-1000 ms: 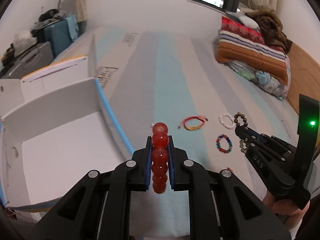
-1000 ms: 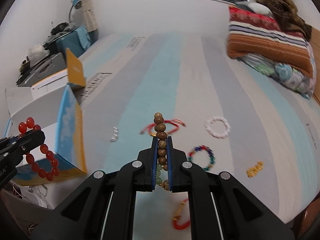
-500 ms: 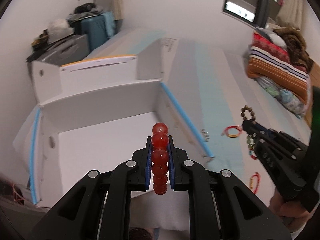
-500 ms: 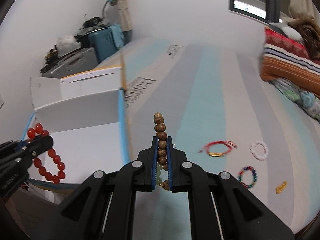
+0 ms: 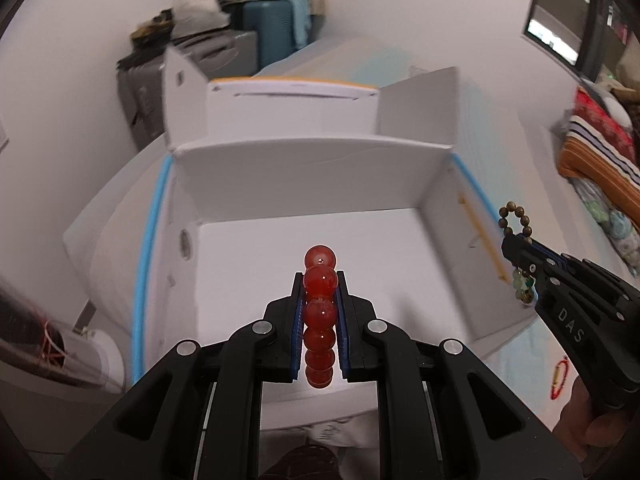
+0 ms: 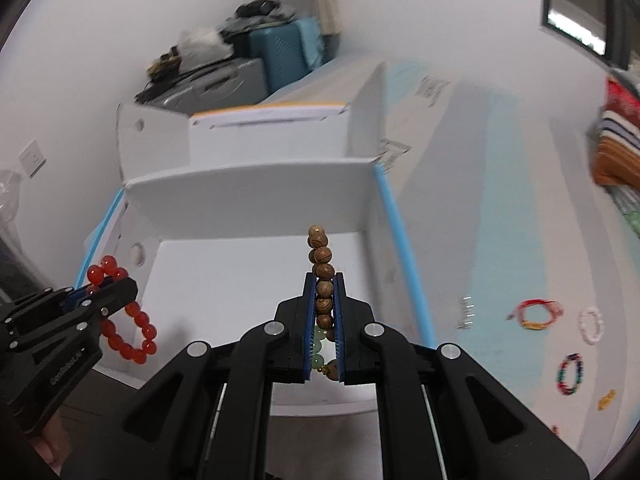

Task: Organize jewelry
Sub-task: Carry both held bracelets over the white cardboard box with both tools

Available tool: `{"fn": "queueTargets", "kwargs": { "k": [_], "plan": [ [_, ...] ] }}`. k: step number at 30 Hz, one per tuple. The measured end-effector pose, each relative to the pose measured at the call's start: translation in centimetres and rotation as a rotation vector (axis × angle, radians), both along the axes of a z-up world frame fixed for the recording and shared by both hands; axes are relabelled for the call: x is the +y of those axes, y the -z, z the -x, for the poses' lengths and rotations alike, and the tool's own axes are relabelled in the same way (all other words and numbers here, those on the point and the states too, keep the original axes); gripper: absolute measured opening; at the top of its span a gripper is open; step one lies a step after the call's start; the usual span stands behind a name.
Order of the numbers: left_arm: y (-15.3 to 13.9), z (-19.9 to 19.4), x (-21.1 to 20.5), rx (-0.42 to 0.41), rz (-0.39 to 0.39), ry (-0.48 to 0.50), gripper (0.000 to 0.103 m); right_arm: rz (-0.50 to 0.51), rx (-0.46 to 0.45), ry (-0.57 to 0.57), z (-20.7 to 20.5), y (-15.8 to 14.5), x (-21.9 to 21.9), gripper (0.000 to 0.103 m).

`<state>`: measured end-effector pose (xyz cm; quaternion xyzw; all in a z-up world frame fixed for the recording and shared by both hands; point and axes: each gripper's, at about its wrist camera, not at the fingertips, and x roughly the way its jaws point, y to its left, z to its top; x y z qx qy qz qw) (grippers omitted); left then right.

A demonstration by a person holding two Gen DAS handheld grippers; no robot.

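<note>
An open box [image 6: 256, 280] sits left of bracelets [image 6: 536, 314] scattered on the bed [image 6: 500, 240].

A teal suitcase [image 6: 286, 54] is standing by the wall, clutter piling on a grey case [image 6: 212, 84]; folded blankets [image 5: 596, 160] are lying right.

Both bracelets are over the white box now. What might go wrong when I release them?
The red bead bracelet, clamped in the left gripper, hangs near the white box's left edge in the right wrist view, so it might drop outside. The wooden bead bracelet in the right gripper is pinched between the pads and could snag.
</note>
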<state>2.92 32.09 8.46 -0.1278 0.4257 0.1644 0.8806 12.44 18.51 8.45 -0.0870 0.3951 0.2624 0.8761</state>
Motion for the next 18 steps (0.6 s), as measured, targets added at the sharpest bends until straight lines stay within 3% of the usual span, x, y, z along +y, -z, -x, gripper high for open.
{"fn": "queueTargets", "kwargs": {
  "k": [7,18],
  "plan": [
    [2.2,-0.2,2.6,0.051,0.013,-0.048,0.013,0.060,0.078,-0.029,-0.9,2.9,2.9,0.007],
    [5.4,-2.3,4.0,0.157,0.046,-0.052,0.013,0.156,0.189,-0.014,-3.3,6.5,3.9,0.007]
  ]
}}
